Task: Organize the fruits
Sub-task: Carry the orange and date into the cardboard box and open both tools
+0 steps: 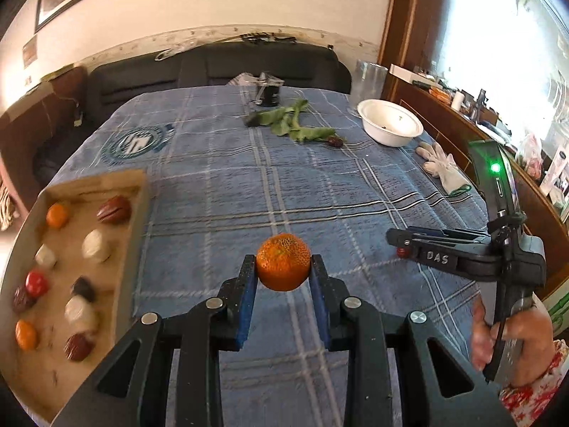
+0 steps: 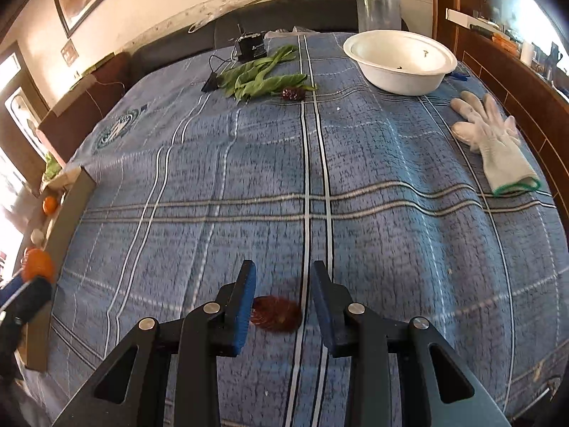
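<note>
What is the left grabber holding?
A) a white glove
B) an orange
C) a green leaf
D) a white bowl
B: the left gripper has its blue pads pressed on both sides of the orange, holding it above the blue cloth.

Left gripper point(image 1: 283, 271): both blue-padded fingers pressed against opposite sides of a tangerine point(image 1: 283, 262), which is carried clear of the blue plaid cloth. Fingers extend forward, roughly level.

Right gripper point(image 2: 283, 284): jaws apart, pointed forward and low over the cloth near its front edge, straddling a dark red date point(image 2: 275, 314); the left pad sits just beside the fruit, contact not determinable. In the left wrist view the person's right hand point(image 1: 512, 338) is wrapped round this gripper's handle.
</note>
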`<state>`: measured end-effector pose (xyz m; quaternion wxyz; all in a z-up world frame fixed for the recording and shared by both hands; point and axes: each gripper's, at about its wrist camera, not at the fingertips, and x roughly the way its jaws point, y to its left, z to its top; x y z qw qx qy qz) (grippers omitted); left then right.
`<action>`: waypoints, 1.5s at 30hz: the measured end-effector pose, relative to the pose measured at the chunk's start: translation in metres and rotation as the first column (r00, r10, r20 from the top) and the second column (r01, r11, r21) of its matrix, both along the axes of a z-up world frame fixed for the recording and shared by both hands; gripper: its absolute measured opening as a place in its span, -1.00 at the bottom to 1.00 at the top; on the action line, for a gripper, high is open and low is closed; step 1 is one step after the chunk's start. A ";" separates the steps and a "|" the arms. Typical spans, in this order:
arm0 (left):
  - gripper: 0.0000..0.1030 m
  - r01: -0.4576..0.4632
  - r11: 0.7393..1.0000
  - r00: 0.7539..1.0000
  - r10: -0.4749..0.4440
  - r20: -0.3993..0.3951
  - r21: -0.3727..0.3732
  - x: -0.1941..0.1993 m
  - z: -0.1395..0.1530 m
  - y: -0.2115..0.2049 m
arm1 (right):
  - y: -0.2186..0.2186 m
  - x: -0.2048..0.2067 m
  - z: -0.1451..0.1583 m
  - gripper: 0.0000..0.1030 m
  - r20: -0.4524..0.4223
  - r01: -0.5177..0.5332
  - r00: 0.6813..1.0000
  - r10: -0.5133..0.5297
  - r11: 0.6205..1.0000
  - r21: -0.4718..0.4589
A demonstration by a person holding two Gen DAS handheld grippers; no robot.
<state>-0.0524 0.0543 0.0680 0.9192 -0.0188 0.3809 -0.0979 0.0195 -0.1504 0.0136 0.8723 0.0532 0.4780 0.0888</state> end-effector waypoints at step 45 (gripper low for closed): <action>-0.44 -0.475 0.879 0.880 0.475 -0.013 -0.026 -0.097 -0.016 0.241 | 0.305 -0.117 0.041 -0.55 0.169 -0.566 0.811 0.561 0.824 -0.020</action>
